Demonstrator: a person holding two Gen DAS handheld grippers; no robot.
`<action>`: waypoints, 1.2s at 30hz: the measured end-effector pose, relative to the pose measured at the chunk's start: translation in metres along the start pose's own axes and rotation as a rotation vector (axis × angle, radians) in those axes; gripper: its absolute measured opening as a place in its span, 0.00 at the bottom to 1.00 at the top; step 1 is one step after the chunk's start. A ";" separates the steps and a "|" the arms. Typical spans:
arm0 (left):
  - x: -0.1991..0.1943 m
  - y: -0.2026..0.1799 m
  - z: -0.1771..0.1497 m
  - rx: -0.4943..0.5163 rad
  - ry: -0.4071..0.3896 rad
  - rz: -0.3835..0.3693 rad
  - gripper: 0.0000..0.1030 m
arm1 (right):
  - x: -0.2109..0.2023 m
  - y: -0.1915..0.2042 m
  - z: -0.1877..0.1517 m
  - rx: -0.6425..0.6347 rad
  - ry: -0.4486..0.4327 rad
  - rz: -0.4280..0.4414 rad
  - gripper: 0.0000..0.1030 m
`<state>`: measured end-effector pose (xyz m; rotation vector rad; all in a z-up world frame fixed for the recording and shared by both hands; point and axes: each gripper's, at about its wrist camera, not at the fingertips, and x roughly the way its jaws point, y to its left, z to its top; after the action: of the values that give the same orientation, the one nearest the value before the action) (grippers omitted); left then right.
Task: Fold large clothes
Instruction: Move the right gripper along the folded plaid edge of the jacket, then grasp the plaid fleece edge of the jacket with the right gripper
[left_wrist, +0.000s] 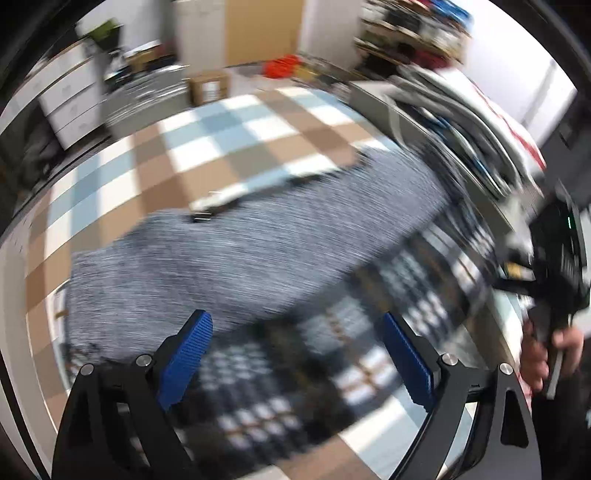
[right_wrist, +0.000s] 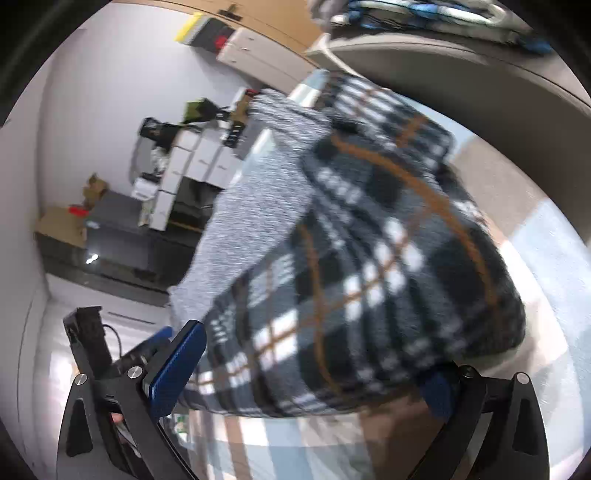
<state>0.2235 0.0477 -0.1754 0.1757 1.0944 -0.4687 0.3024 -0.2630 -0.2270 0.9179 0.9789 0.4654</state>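
Bare checkered floor (left_wrist: 229, 140) beyond garment (left_wrist: 236, 258)

Black left gripper (left_wrist: 297, 325) frame, blue ridged jaws, silver screws.

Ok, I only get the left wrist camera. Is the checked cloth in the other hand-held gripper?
Observer: The plaid garment fills the gap between the right hand-held gripper's fingers. I can't tell whether they pinch it.
Operator: Can you see both fingers?
Observer: Only the left blue pad shows fully; the cloth covers the other fingertip.
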 end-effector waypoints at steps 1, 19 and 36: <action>0.000 -0.007 0.001 0.023 0.002 -0.007 0.88 | -0.003 0.002 0.000 -0.001 -0.017 0.041 1.00; 0.053 -0.037 0.008 0.149 0.074 0.065 0.88 | 0.021 -0.007 0.007 0.146 0.078 -0.007 0.98; 0.057 -0.048 0.003 0.132 0.086 0.026 0.88 | 0.000 0.064 -0.009 -0.390 -0.189 -0.259 0.26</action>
<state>0.2258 -0.0118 -0.2199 0.3283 1.1442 -0.5142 0.2980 -0.2239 -0.1757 0.4662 0.7843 0.3272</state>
